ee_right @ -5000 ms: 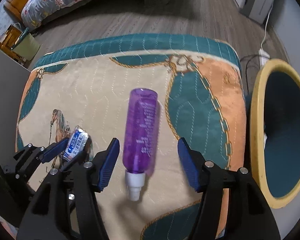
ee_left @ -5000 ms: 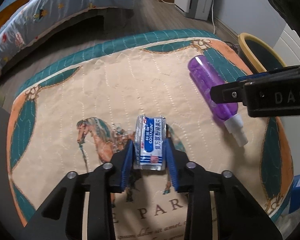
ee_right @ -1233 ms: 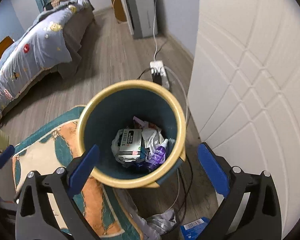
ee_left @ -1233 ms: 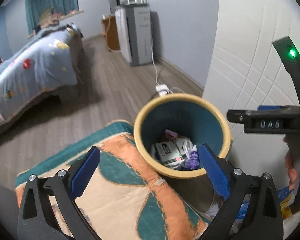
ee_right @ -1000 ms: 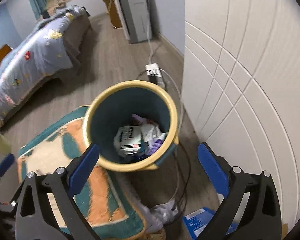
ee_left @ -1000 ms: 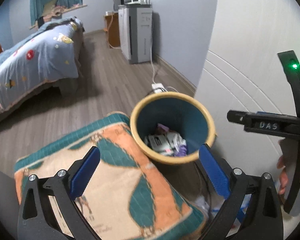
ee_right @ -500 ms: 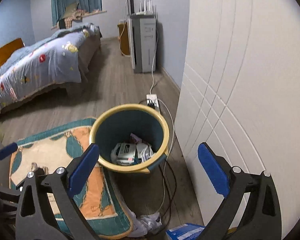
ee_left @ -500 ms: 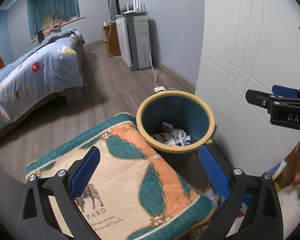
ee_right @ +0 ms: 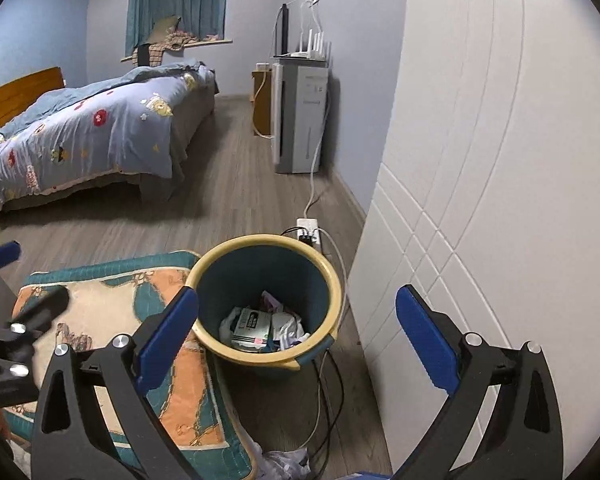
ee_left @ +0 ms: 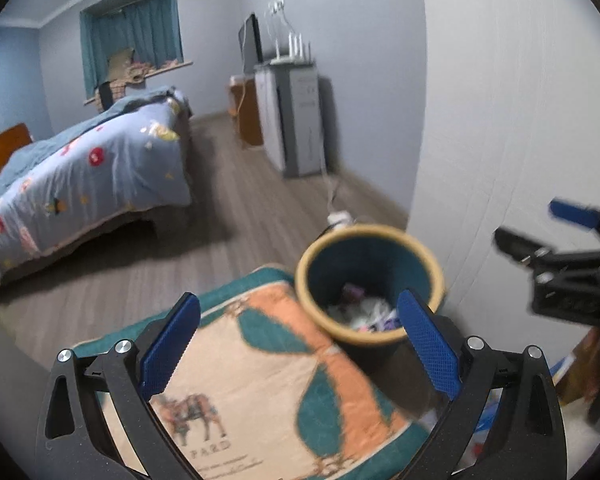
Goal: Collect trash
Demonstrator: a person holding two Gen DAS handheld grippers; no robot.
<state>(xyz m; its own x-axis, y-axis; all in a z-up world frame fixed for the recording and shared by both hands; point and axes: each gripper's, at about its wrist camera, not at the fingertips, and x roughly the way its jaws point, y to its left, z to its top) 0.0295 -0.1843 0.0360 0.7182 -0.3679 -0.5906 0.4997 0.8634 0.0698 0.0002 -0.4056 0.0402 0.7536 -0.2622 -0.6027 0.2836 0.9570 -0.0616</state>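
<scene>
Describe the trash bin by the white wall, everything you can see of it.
The trash bin is a round, plastic-looking bucket, dark teal inside and out, with a pale yellow rim. It stands upright and uncovered on the wood floor between the quilted mat and the white panelled wall, its rim against the mat's edge. Crumpled wrappers and paper lie in its bottom. Cables trail past its base.

Teal bin (ee_right: 236, 280) (yellow rim), horse-print cushion (ee_left: 260, 392).

left gripper (ee_left: 298, 346): black frame | blue ridged fingers (ee_left: 171, 342) | silver screws || right gripper (ee_right: 298, 340): black frame | blue fingers (ee_right: 426, 340) | silver screws
</scene>
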